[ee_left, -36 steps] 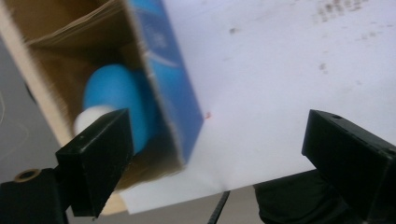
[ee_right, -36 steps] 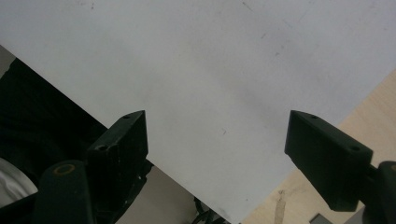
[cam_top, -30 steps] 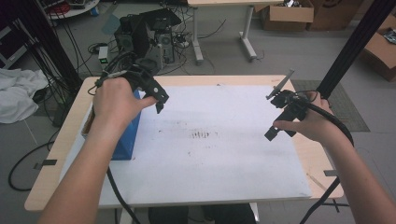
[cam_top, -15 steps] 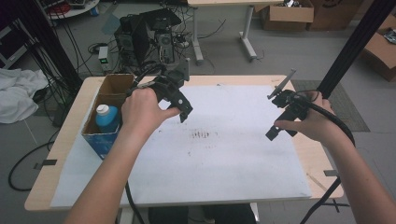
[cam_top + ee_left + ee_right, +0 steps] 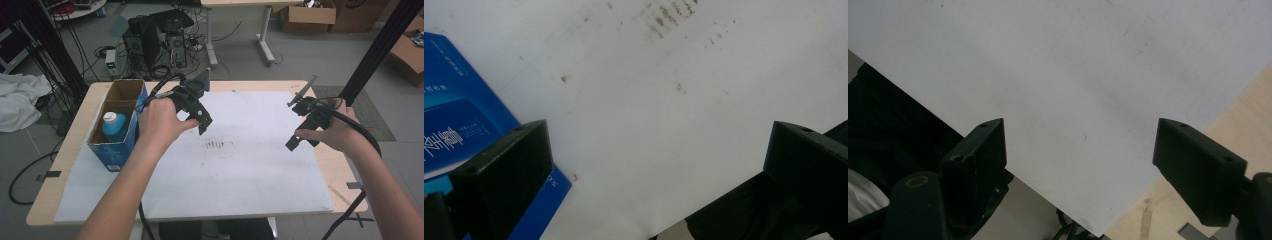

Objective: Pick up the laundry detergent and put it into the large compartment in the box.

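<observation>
Both tools gape wide and hold nothing: the left tool (image 5: 202,120) hovers just right of the blue box (image 5: 120,145), whose bottle (image 5: 114,126) stands inside. The right tool (image 5: 300,125) hangs apart. A careless reach could tip the box.

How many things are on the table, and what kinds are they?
Blue box: 1
Bottle with white cap, standing in the box: 1
White sheet covering the table: 1
Total: 3
</observation>
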